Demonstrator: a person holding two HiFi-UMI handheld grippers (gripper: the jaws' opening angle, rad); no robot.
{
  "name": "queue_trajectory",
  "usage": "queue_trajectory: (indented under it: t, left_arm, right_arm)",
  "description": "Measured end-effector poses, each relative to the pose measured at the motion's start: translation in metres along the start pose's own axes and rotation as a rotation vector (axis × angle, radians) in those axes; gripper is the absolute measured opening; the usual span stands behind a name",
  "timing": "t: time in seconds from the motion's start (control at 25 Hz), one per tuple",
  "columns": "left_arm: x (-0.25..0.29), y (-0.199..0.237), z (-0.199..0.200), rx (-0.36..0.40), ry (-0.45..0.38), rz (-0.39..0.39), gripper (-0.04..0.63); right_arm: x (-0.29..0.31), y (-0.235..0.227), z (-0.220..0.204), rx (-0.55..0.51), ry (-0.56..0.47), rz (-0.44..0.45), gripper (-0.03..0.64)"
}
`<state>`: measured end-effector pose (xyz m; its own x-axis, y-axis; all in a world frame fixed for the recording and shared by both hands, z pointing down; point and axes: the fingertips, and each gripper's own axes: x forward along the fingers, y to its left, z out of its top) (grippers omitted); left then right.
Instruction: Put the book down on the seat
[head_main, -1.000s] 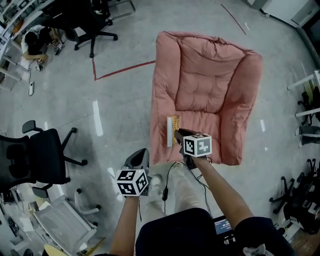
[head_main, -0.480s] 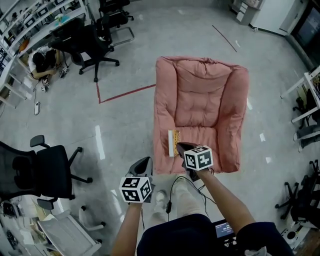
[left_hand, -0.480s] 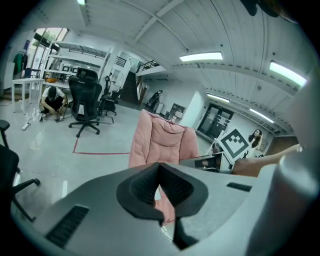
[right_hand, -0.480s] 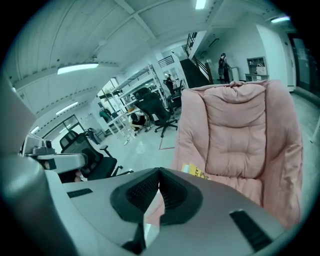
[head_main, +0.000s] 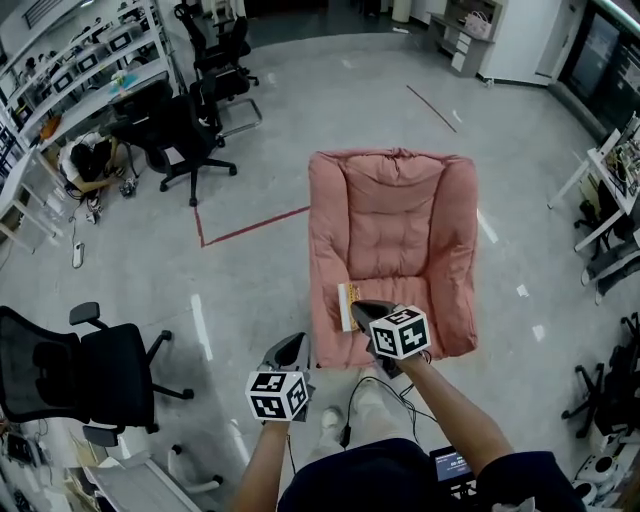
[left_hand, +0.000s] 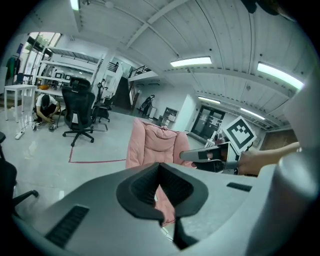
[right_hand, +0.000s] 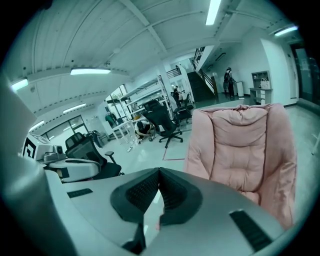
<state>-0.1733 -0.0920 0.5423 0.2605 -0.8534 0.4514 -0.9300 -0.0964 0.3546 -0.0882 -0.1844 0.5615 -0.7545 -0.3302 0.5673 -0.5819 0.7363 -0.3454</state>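
Both grippers have come up and back toward us since a second ago, and the pink armchair (head_main: 392, 225) looks smaller in the head view than it did. Same view: the book (head_main: 347, 305) lies flat at the front left of the seat, tucked against the armrest, just left of the right gripper (head_main: 358, 307) fingertips. We can't tell how much air is between them. The left gripper (head_main: 292, 343) hangs over the grey floor (head_main: 240, 280) off the chair's front corner, so the book sits up and to the right of its fingers. A red tape line (head_main: 250, 225) and a black office chair (head_main: 190, 130) are well beyond those fingers. In the left gripper view, the left gripper (left_hand: 160, 166) has its fingers pressed together on nothing, with the armchair (left_hand: 150, 142) straight past them and the right gripper (left_hand: 183, 156) off to their right. In the right gripper view, the right gripper (right_hand: 159, 173) has its fingers together and empty too, with the armchair (right_hand: 240, 145) just right of the tips. No book shows in either gripper view.
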Motion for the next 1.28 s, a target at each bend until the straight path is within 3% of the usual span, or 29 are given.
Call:
queue_trajectory:
  t: [0.88, 1.08, 1.28]
  left_arm:
    - [-0.052, -0.036, 0.060, 0.157, -0.146, -0.132, 0.005]
    - [-0.061, -0.037, 0.066, 0.194, -0.173, -0.125, 0.005]
    - [-0.070, -0.056, 0.073, 0.214, -0.219, -0.196, 0.005]
  right_arm:
    - [-0.066, 0.068, 0.038, -0.076, -0.214, -0.089, 0.020]
    - [-0.080, 0.075, 0.039, -0.071, -0.257, -0.119, 0.019]
    - [-0.093, 0.081, 0.044, -0.058, -0.309, -0.133, 0.020]
